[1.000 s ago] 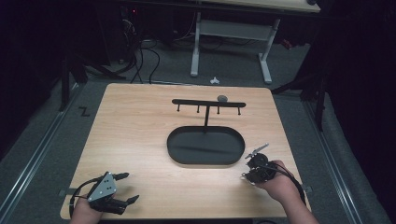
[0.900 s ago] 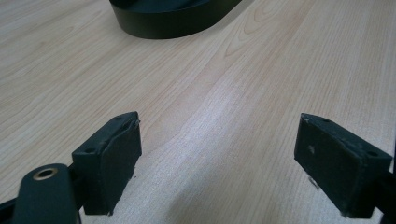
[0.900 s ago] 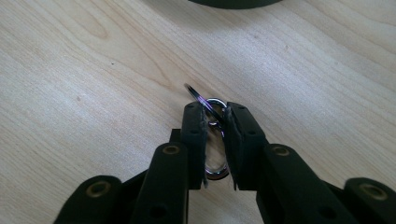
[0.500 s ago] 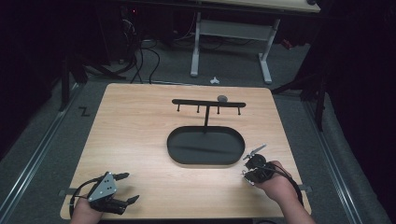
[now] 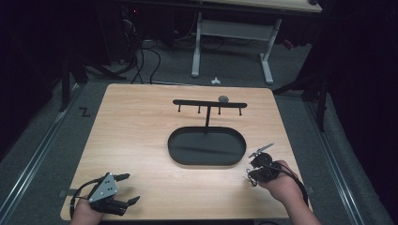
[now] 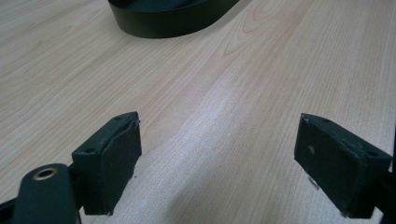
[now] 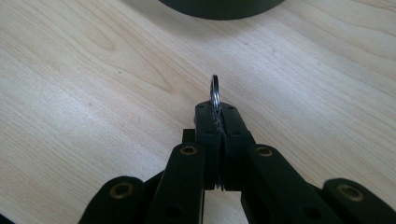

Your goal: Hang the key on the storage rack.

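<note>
Holding a thin metal ring (image 7: 214,93) edge-on, my right gripper (image 7: 215,109) has its fingers pressed together, and part of the ring stands up above the fingertips. In the high view this right gripper (image 5: 261,159) is at the near right part of the desk (image 5: 141,140), just beside the right end of the black oval tray (image 5: 206,161) but apart from it. Something thin and metallic sticks up from it toward the tray; I cannot tell its shape from there.

My left gripper (image 6: 217,154) has its fingers wide apart, with nothing between them, and under them I see bare wood. It is low over the desk at the near left corner, well apart from the tray; in the high view the left gripper (image 5: 126,188) carries its grey three-cornered plate on top.

The tray lies in the middle of the desk. Its inside looks dark and I can see no object lying in it, apart from a thin black post which rises from its far part. The post carries a black horizontal bar (image 5: 209,102) with four short pegs hanging down. A small grey round thing (image 5: 223,99) sits at the bar, toward its right half; I cannot tell if it lies on the bar or on the desk behind.
</note>
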Demonstrator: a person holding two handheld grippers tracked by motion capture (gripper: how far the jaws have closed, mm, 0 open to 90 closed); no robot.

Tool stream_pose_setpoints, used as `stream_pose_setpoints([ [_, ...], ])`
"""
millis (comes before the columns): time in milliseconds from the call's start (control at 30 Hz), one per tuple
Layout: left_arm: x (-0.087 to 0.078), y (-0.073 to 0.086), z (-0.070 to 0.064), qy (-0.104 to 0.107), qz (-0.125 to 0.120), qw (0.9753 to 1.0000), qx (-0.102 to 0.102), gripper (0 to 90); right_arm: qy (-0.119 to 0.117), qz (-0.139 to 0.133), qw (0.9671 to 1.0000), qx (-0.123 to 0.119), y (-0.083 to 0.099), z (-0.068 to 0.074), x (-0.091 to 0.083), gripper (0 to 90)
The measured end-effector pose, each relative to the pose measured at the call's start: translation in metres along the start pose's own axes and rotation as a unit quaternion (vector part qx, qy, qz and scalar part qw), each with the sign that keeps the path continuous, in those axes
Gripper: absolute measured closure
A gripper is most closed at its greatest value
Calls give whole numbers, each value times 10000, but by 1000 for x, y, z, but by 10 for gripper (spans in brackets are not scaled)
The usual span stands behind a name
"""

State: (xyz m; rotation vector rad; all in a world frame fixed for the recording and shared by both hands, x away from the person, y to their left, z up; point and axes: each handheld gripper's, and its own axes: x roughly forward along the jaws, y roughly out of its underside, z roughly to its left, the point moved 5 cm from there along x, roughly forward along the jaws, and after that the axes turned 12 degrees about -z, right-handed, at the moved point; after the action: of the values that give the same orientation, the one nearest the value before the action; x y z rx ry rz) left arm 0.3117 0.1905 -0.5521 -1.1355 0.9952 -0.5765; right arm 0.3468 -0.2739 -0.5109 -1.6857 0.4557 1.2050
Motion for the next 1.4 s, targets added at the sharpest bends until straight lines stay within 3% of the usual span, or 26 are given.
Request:
stream_pose_setpoints([
  [600, 1, 0, 0, 5, 14, 10000, 3, 153, 108, -230, 9994, 218, -7, -12, -31, 882],
  [1400, 1, 1, -1, 18, 22, 10000, 0, 153, 182, -211, 9992, 291, -17, -17, -43, 882],
])
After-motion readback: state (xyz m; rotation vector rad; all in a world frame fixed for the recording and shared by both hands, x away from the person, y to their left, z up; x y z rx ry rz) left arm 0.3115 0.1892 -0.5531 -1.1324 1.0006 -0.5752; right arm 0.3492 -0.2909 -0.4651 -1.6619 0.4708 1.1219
